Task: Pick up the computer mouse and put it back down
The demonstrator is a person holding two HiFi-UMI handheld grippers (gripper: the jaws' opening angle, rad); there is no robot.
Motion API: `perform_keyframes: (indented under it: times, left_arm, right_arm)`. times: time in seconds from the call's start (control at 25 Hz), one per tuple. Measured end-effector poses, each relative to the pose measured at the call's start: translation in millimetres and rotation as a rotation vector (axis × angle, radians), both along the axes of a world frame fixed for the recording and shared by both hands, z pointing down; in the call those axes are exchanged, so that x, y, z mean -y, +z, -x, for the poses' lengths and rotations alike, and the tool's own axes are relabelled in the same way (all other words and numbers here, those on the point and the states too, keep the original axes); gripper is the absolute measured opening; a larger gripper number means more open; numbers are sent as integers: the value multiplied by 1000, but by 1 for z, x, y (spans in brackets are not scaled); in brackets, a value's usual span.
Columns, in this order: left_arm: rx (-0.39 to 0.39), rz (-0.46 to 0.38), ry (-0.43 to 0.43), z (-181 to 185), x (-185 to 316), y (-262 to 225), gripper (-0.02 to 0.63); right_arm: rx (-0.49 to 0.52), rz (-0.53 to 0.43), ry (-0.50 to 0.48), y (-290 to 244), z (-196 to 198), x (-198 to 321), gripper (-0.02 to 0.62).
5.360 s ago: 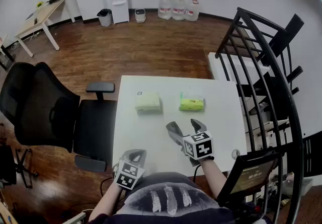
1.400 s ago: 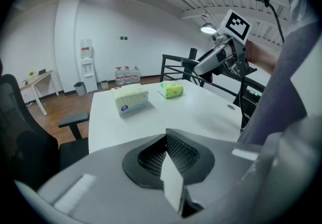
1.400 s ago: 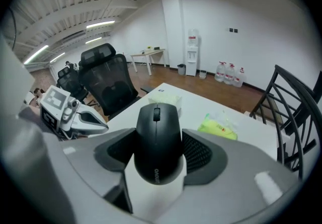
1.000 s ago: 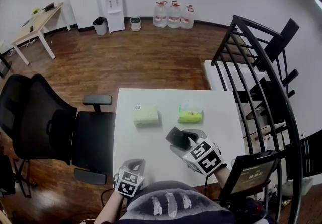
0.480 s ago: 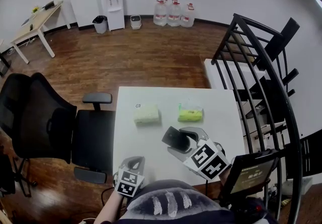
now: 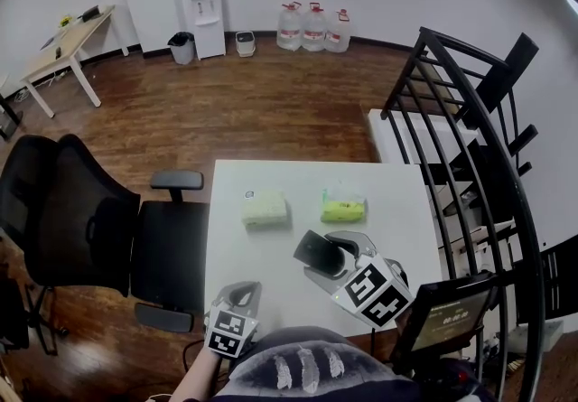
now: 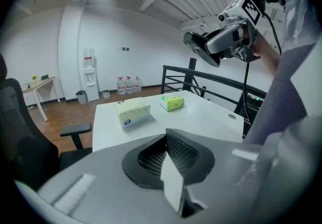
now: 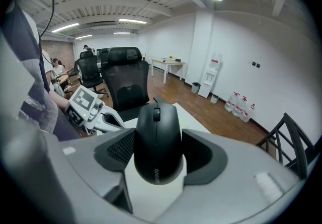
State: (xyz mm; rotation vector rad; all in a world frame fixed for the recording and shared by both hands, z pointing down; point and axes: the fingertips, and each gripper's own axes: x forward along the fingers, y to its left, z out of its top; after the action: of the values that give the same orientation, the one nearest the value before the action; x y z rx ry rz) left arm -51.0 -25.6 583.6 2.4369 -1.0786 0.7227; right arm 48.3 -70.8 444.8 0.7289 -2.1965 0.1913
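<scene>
Right gripper [image 6: 332, 251] is my busy tool, and its two jaws are squeezed onto the sides of the computer mouse [image 8: 157, 140]. It hangs up in the air over the near right part of the white table [image 6: 271, 247], so the mouse is off the table top.

Biggest thing beside me is the black office chair [image 6: 81, 219], just left of the table. Next comes the table, mostly bare. My left gripper [image 6: 244, 294] waits low at the near edge, with its jaws pressed together and nothing in them.

Two small packs lie farther back on the table: a pale tissue pack [image 6: 265, 208] and a green tissue pack [image 6: 343, 206]. They sit side by side with a gap between them, well apart from my hands.

Smallest is the mouse. It is black, round on top and shiny. I think it is light and hard, so it will not squash. Its smooth sides could slide out if I let my squeeze go soft. I hold it by its two long sides, near the middle, and that looks like the best place. The wheel and buttons point away from my pads, so I am not pushing on them. A drop could crack it, so I think it should go down flat on its belly, gently.
</scene>
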Motion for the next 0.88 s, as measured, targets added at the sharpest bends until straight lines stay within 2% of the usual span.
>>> perform_keyframes:
  times: [0.36,0.88]
  left_arm:
    - [29,-44,-55,8,2,-16,15]
    - [41,-39,-37,-1,-9,-21,15]
  right_arm:
    - [5,-7,-15,0,0,-5,295]
    - [26,-46,25,-20,-14,-11,295]
